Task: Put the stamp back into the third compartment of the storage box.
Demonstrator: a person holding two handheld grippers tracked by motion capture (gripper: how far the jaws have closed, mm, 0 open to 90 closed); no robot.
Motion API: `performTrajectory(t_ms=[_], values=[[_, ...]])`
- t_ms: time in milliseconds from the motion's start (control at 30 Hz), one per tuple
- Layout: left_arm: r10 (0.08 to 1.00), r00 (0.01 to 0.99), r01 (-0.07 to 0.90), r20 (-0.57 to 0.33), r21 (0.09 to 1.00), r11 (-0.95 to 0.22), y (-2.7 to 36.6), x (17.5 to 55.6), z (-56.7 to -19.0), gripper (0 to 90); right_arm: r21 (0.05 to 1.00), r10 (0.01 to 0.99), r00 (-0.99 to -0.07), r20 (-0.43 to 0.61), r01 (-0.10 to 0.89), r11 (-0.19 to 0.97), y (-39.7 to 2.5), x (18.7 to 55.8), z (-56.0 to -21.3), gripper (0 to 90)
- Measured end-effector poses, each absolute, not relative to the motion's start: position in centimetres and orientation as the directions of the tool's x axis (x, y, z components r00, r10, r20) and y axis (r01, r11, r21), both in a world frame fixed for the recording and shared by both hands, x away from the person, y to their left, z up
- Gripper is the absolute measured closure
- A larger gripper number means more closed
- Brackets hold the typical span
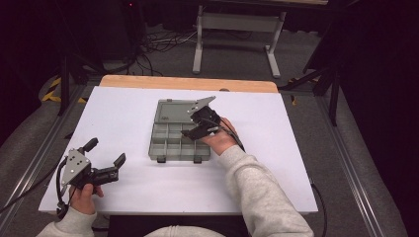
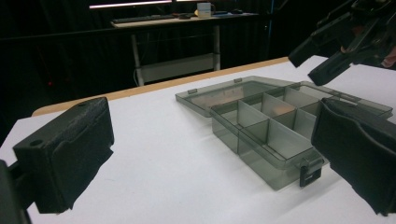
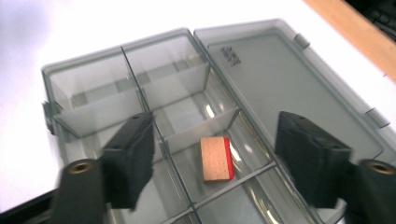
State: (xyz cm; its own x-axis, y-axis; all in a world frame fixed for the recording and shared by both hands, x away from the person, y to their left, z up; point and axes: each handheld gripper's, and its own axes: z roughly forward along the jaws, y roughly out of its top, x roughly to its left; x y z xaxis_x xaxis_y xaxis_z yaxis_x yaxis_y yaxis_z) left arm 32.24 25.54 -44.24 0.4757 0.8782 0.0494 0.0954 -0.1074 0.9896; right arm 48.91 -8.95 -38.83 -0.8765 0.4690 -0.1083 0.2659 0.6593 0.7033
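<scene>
While held over the box [image 1: 168, 133], right gripper [image 1: 197, 129] open wide, jaws empty, poised above the right-hand compartments. Between the jaws in the right gripper view: block [image 3: 217, 158], wooden with one red edge, flat on the floor of a compartment beside the lid hinge, apart from both jaws and not gripped. Box of smoky clear plastic, divided by thin walls; lid [image 3: 289, 88] thrown back flat on the table [image 1: 123, 113], on the far side from the person. Latches [image 2: 309, 175] on the near front wall. Left gripper [image 1: 106, 158] open wide, empty, held low near the table's front left corner, well apart from the box, jaws turned toward it. Wooden strip [image 1: 188, 83] along the table's far edge.
</scene>
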Motion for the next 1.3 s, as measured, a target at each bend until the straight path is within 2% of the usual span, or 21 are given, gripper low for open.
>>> performTrajectory(t_ms=[233,500,1300], values=[[0.879,0.475,0.094,0.049,0.990,-0.106,25.4,32.3,-44.2,0.1,0.745,0.484,-0.867,-0.115,0.247,0.620,-9.4,48.0,-37.7,11.3],[0.879,0.475,0.098,0.049,0.989,-0.108,25.4,32.3,-44.2,0.2,0.771,0.494,-0.860,-0.131,0.225,0.596,-10.1,47.1,-36.5,1.5],[0.881,0.472,0.095,0.043,0.990,-0.100,25.4,32.3,-44.3,0.1,0.825,0.498,-0.860,-0.113,0.199,0.530,-13.0,43.5,-34.9,0.4]])
